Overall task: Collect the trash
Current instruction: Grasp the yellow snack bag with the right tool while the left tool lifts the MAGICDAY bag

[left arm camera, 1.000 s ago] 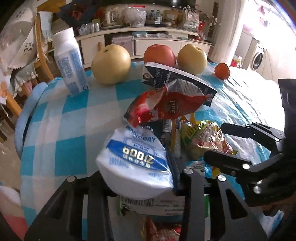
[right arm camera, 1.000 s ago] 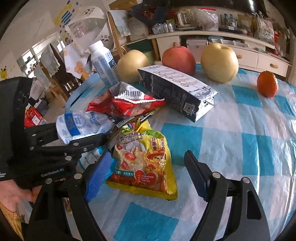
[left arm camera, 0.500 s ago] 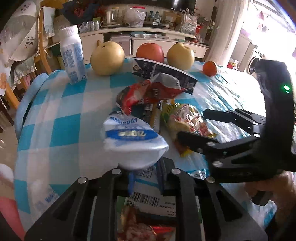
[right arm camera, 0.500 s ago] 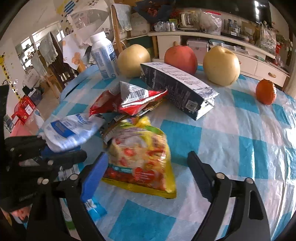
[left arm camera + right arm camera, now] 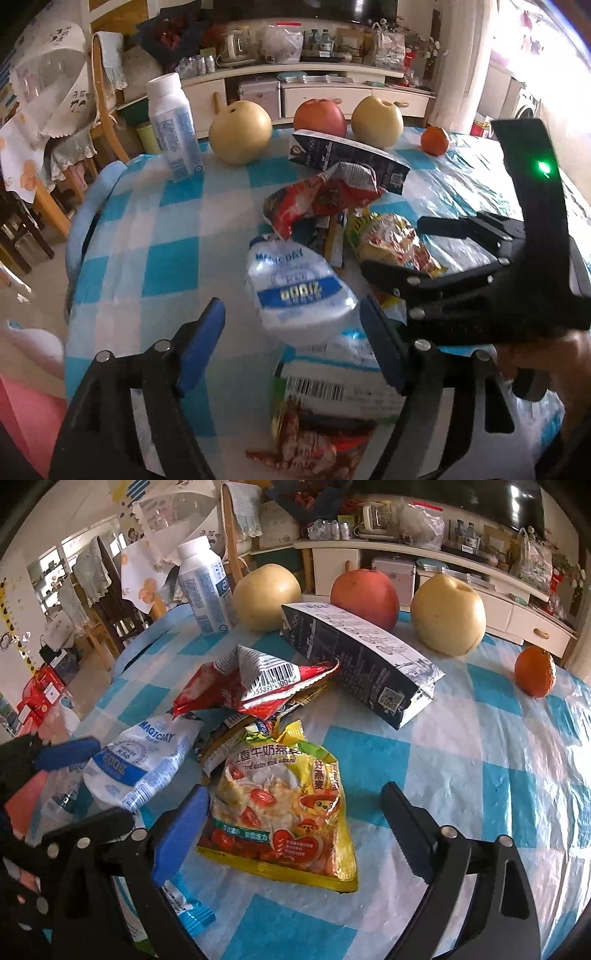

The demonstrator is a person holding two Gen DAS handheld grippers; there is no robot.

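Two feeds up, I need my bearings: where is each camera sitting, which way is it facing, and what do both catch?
Left wrist: on the left gripper, angled down across the table; open jaws flank the white pouch; right gripper and a hand at right.
Right wrist: on the right gripper, angled down; open jaws flank the yellow snack bag; left gripper at left.
Shared: pouch, snack bag, red wrapper, dark carton.

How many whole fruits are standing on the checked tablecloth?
4, along the far edge: a round yellow pear beside the bottle, a red apple, a second yellow pear, a small orange tangerine far right.
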